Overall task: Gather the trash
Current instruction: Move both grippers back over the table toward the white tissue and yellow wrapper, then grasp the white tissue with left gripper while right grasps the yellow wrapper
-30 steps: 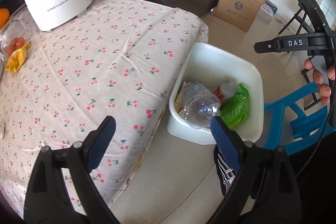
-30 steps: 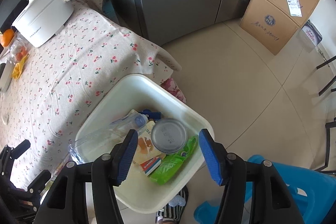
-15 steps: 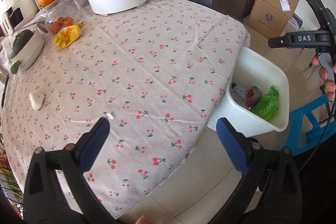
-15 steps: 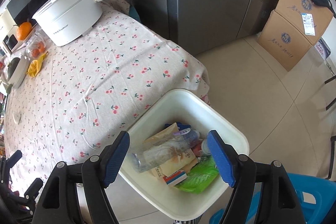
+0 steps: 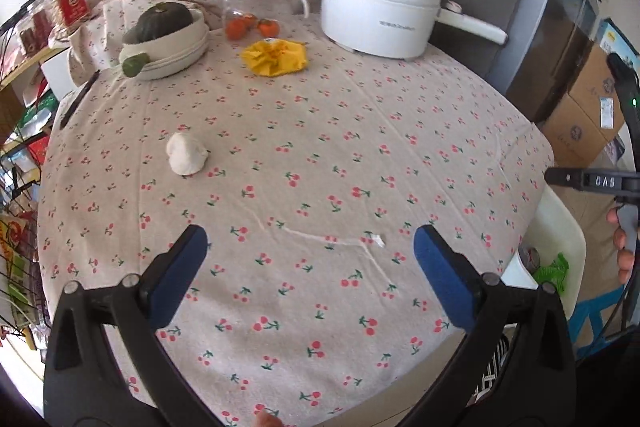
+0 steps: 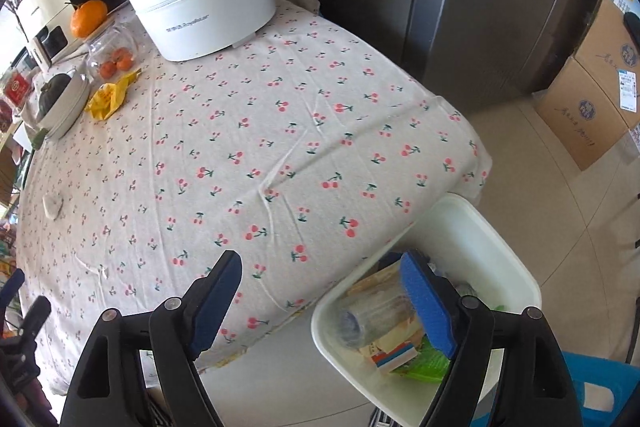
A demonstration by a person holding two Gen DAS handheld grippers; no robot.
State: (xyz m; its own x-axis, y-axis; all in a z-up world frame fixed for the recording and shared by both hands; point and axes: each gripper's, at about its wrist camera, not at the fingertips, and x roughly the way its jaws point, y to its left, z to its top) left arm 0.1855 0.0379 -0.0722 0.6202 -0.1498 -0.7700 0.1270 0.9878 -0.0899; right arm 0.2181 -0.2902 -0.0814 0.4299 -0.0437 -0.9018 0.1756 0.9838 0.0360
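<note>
Both of my views have swung away from the white bin (image 6: pixel 496 251) and up over the counter (image 5: pixel 320 155) since a moment ago. My left hand-held gripper (image 5: pixel 310 259) hangs above the cherry-print cloth with its jaws spread wide and nothing between them. My right hand-held gripper (image 6: pixel 322 291) is likewise wide apart and empty, straddling the counter's edge and the bin, which holds a clear bottle (image 6: pixel 372 315) and a green wrapper (image 6: pixel 424 363). On the cloth, a crumpled white tissue (image 5: pixel 186 158) lies well ahead on the left. A yellow wrapper (image 5: pixel 276 58) sits farther back, between a bowl (image 5: pixel 172 55) and the white pot (image 5: pixel 380 15).
</note>
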